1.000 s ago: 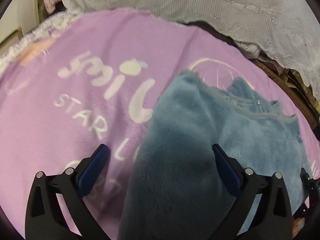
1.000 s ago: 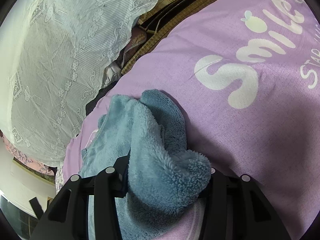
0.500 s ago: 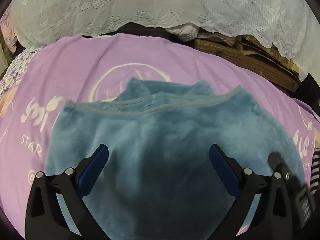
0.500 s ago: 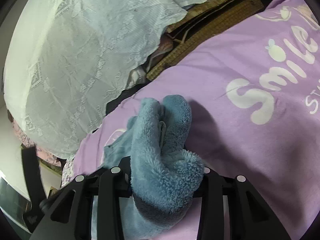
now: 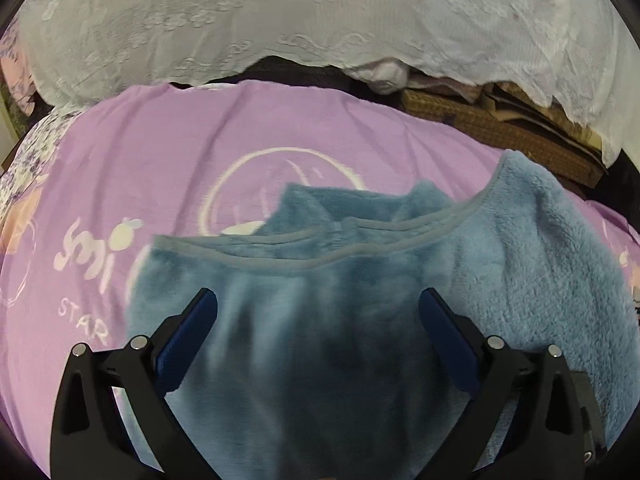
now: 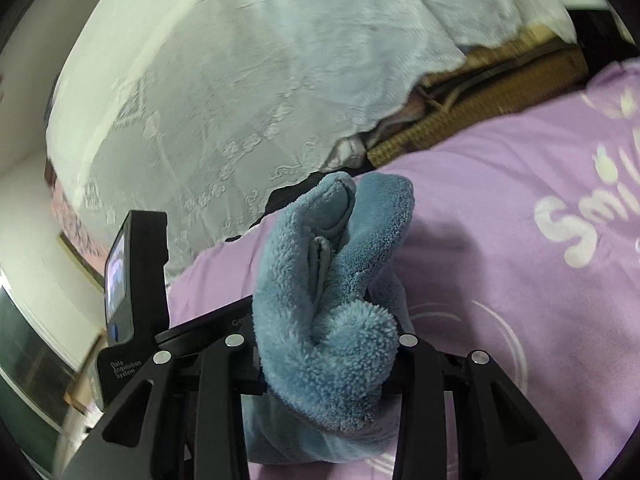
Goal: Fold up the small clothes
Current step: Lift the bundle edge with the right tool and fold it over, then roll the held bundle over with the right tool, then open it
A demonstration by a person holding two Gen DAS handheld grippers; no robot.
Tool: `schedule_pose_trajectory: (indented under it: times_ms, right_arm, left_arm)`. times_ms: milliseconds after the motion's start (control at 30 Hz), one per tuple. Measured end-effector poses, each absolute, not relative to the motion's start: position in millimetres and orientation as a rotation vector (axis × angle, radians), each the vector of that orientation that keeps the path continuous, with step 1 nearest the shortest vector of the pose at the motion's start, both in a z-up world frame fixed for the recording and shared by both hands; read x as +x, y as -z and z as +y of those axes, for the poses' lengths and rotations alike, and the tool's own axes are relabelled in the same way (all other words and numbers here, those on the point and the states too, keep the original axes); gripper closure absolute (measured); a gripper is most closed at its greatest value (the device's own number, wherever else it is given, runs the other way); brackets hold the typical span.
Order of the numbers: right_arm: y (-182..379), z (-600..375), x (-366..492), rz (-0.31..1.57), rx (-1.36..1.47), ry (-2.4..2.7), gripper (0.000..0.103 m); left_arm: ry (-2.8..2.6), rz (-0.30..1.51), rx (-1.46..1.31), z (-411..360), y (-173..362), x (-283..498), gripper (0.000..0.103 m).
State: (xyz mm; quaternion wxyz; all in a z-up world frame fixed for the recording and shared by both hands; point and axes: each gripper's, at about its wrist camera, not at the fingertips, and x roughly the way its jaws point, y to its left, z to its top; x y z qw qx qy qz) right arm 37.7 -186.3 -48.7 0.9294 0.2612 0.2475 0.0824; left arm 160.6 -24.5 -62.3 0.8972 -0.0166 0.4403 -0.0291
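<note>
A blue fleece garment (image 5: 520,280) lies spread on a purple printed cover (image 5: 160,152), its grey-trimmed edge facing away from me. Its right side is lifted. My left gripper (image 5: 320,320) hovers over the middle of the garment with its jaws wide apart, the blue pads (image 5: 188,344) pressing on nothing. In the right wrist view, my right gripper (image 6: 324,360) is shut on a thick bunch of the same fleece (image 6: 320,280), which stands up between the fingers and hides the fingertips. The bunch is held above the cover.
A white lace cloth (image 5: 320,20) drapes over things behind the cover. Brown woven mats (image 5: 500,128) and bits of fabric lie under it at the right. The black body of the left-hand device, with a small screen (image 6: 120,276), stands left of the right gripper.
The left view swung from the cover's lettering onto the garment, which now fills the space under its jaws. The right gripper rose and rolled with the fleece bunch squeezed tighter between its fingers.
</note>
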Motion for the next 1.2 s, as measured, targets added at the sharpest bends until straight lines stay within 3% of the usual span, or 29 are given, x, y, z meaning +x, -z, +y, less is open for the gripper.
schedule_pose_trajectory:
  times_ms: [567,1200]
  right_arm:
    - [23.5,-60.9,47.1,0.521,0.346,-0.28,0.067]
    - [72.8,41.4,48.3,0.611,0.036,-0.241,0.067]
  left_arm:
    - [-0.065,0.874,-0.178,106.5,48.8,140.8,0.005]
    - [-0.152,0.999,-0.351,201.8,121.6,145.5,0.005]
